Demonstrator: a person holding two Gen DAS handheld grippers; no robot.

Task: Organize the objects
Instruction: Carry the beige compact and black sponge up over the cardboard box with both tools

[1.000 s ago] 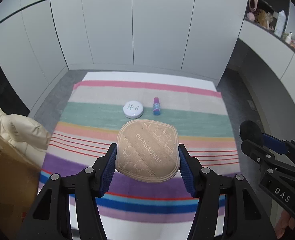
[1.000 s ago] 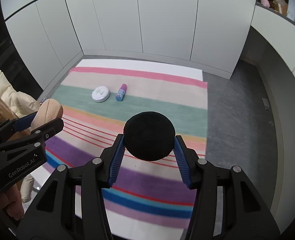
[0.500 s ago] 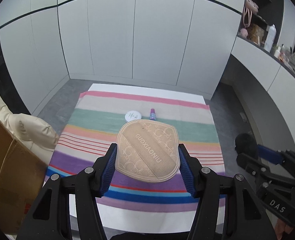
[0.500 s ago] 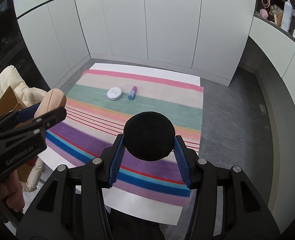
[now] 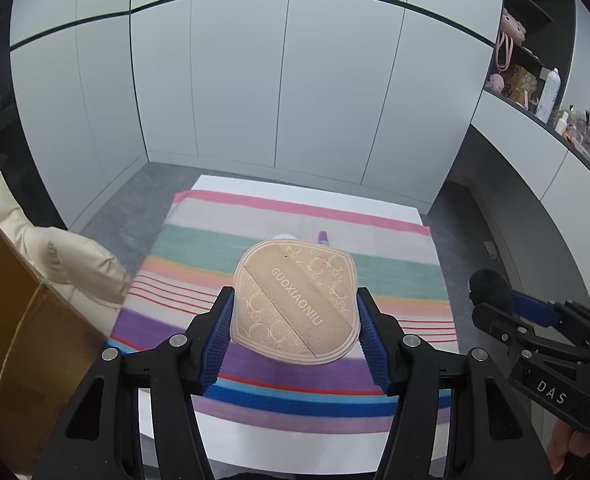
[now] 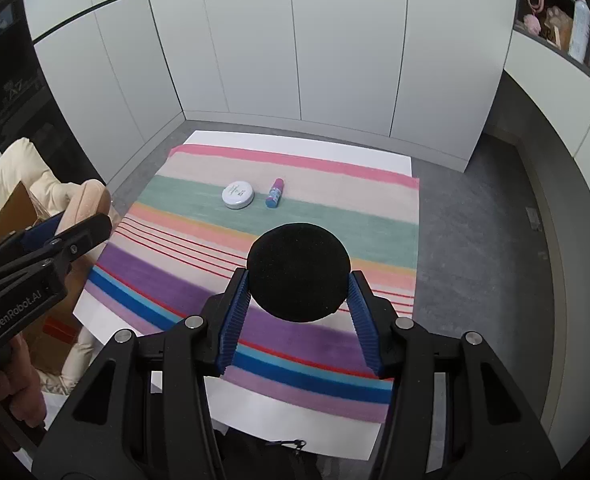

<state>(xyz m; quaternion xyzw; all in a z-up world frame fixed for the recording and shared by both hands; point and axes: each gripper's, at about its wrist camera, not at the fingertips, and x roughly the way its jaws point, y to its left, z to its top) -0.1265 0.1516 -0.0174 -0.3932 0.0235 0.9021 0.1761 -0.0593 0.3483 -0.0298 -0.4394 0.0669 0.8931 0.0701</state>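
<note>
The left gripper (image 5: 295, 332) has its jaws clenched edge-on across a tan powder puff (image 5: 295, 300) stamped GUOXIAONIU, and the right gripper (image 6: 299, 308) likewise pinches a round black sponge puff (image 6: 299, 270); both hang clear above the striped cloth (image 6: 199, 280) on the worktop. Both puffs look light and squashy, best gripped gently across their rims. A white round tin (image 6: 237, 195) and small blue tube (image 6: 274, 198) lie side by side farther back.
</note>
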